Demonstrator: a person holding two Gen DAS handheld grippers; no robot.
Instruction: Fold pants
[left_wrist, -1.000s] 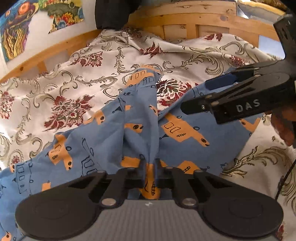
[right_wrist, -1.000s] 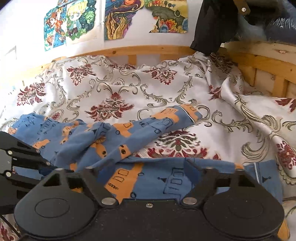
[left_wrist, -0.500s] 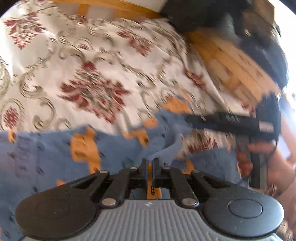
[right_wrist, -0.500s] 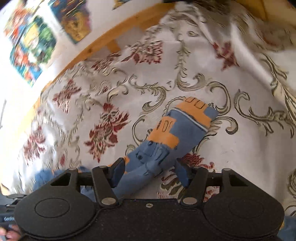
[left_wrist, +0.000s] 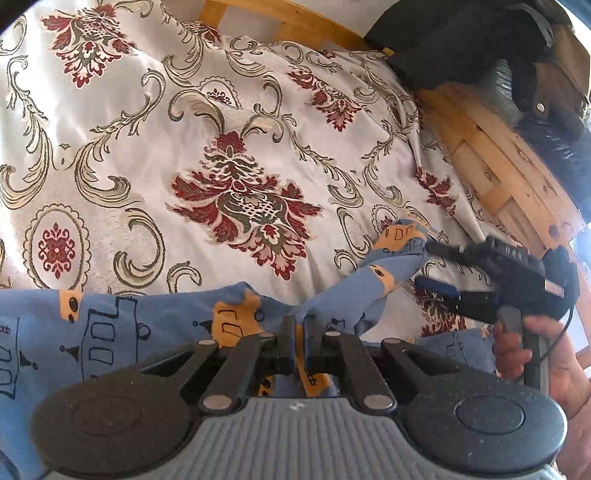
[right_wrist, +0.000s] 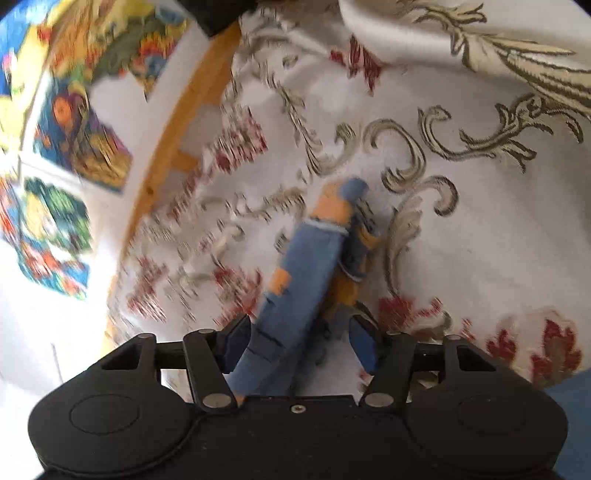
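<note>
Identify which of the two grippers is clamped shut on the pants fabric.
The left gripper: its jaws pinch the blue pants tightly. The right gripper stands open, a pant leg merely passing between its fingers.

The floral bedspread (left_wrist: 155, 155) lies bare ahead of the left gripper (left_wrist: 298, 332), open room across to the wooden bed frame (left_wrist: 491, 162), which closes off the far and right sides. A dark garment (left_wrist: 450, 40) hangs over that frame's corner. The right gripper (left_wrist: 432, 262) and the hand (left_wrist: 535, 354) holding it fill the near right. Between the 2 grippers a raised pants (left_wrist: 354, 291) leg bars the way.
</note>
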